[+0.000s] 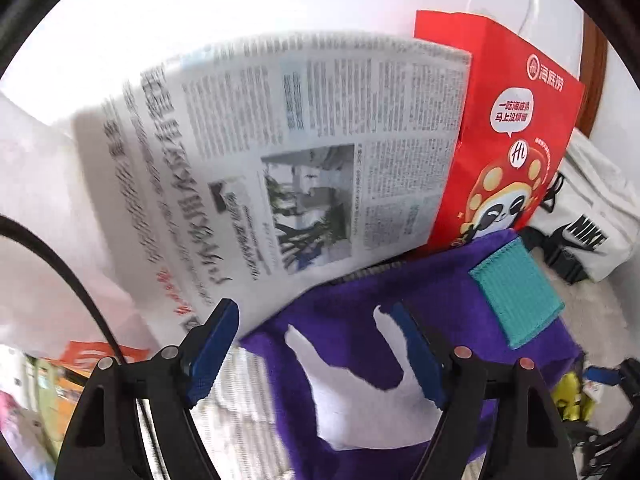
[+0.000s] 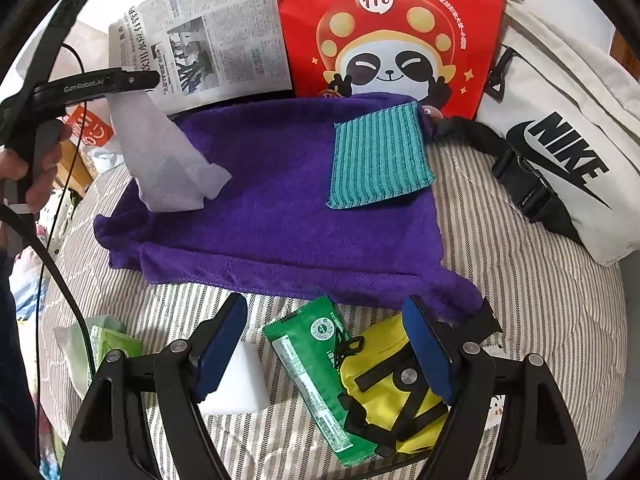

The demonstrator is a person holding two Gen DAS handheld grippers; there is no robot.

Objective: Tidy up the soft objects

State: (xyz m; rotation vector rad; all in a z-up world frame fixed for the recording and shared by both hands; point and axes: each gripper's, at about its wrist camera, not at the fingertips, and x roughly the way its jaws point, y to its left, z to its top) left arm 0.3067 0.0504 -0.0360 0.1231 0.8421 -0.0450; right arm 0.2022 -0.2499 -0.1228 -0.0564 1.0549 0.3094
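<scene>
Purple towel (image 2: 280,208) lies flat, spread, edges rumpled. Teal ribbed cloth (image 2: 380,156) lies flat on its 1 o'clock corner. White tissue (image 2: 168,164), crumpled, rests on its 10 o'clock side.

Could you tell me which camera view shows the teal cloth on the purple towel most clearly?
The right wrist view: the teal cloth lies whole and sharp on the purple towel, its ribbing visible. The left wrist view shows it smaller, near the right side and slightly blurred.

Both grippers' fingers (image 2: 428,354) spread wide, gripping nothing.
</scene>
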